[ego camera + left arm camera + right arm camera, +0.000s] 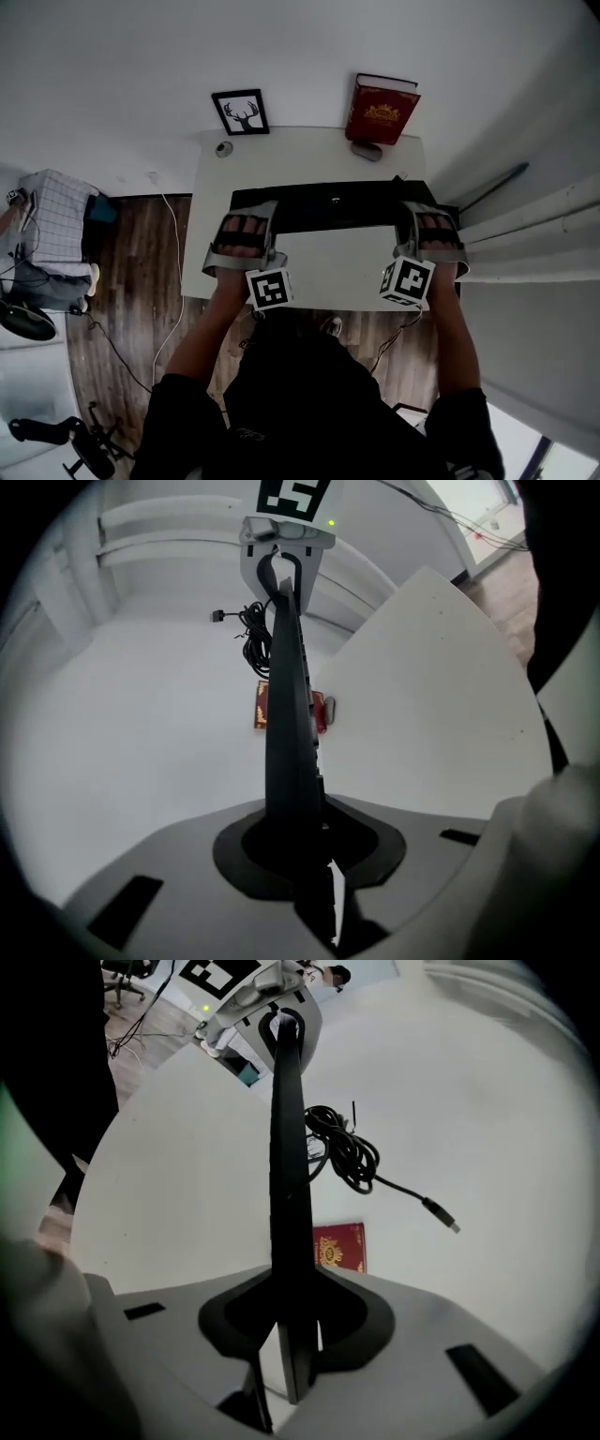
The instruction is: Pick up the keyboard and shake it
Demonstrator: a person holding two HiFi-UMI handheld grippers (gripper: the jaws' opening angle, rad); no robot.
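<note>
A long black keyboard (333,204) hangs in the air above the white desk (319,277), held by both ends. My left gripper (246,227) is shut on its left end and my right gripper (433,230) on its right end. In the left gripper view the keyboard (286,714) runs edge-on from my jaws (300,846) up to the other gripper (281,546), with its coiled cable (251,635) dangling. The right gripper view shows the same: keyboard (286,1194) clamped at my jaws (291,1326), cable (347,1152) hanging loose with its plug free.
A red book (382,110) and a framed deer picture (241,112) stand at the desk's back edge against the wall. A small grey object (367,151) lies before the book. Wood floor with a cable (173,272) and a chair (52,239) lies to the left.
</note>
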